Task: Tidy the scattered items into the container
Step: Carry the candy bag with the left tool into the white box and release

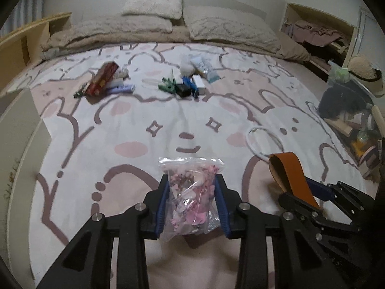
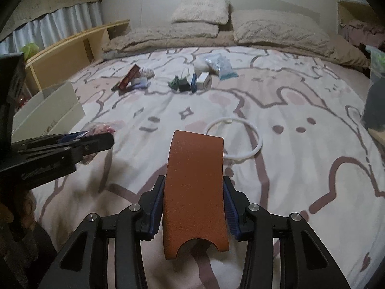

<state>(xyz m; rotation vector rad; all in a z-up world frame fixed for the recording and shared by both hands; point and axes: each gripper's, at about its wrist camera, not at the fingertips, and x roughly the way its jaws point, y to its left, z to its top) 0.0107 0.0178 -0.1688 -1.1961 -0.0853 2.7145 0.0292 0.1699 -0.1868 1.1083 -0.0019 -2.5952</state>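
Left hand-held gripper (image 1: 191, 187) clamps bag (image 1: 190, 192) — right hand-held gripper (image 2: 193, 192) clamps orange strip (image 2: 195, 192).

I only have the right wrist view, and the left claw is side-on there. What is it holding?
Observer: The left claw is shut on a clear zip bag of pink bits.
Reviewer: Which way does the bag sit?
Observer: Its zip strip points forward, past the fingertips.
Reviewer: The bed's right edge is cut off for me. What's there?
Observer: A clear bag of dark items.
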